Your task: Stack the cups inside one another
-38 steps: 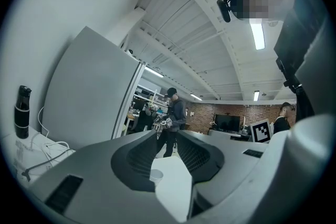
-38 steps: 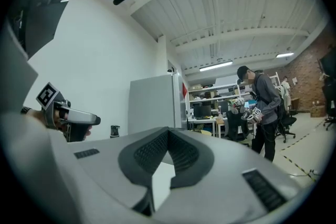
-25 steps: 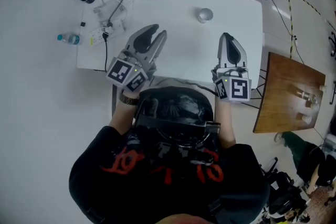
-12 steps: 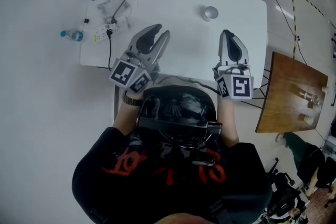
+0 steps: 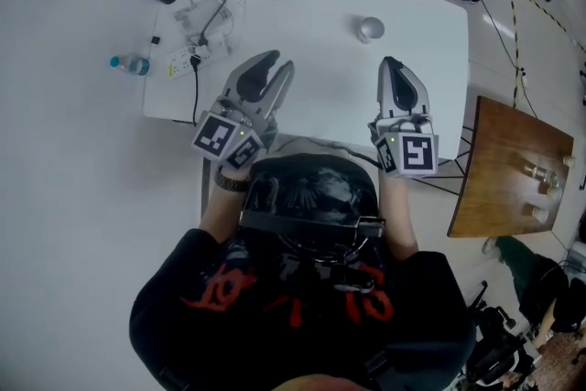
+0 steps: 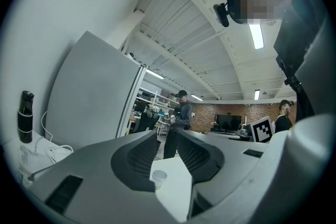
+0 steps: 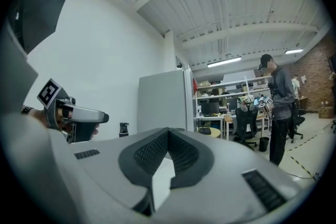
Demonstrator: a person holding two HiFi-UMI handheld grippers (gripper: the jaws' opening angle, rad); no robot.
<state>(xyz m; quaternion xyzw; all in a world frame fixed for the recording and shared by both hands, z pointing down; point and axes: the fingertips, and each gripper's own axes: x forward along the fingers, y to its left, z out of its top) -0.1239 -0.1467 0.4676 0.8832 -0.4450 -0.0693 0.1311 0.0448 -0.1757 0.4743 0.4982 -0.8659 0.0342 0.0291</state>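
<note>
Left jaws: we see the left gripper (image 5: 280,60) spread open, and nothing sits between its pads.
Right jaws: the right gripper (image 5: 392,62) is clenched, pad against pad, gripping nothing.
Cup: one small cup shape (image 5: 370,28) stands upright on the table (image 5: 320,9). It is ahead of both pairs of jaws and clear of them. In the left gripper view it shows through the open gap, well beyond the tips (image 6: 159,178). It lies a little left of the right tips' line.
Progress: we find no other loose cup ahead of either gripper. We judge that the single shape may be several cups already nested, or just one cup. At this size we cannot tell which, so what is left remains unsettled.
Cup make: pale, with a round mouth and sides that taper slightly. We cannot tell whether it is paper or plastic.
Jaw make: smooth grey shells that curve inward, with dark, finely ribbed pads on the inner faces.
Table make: a flat, smooth white top with rounded corners.
</note>
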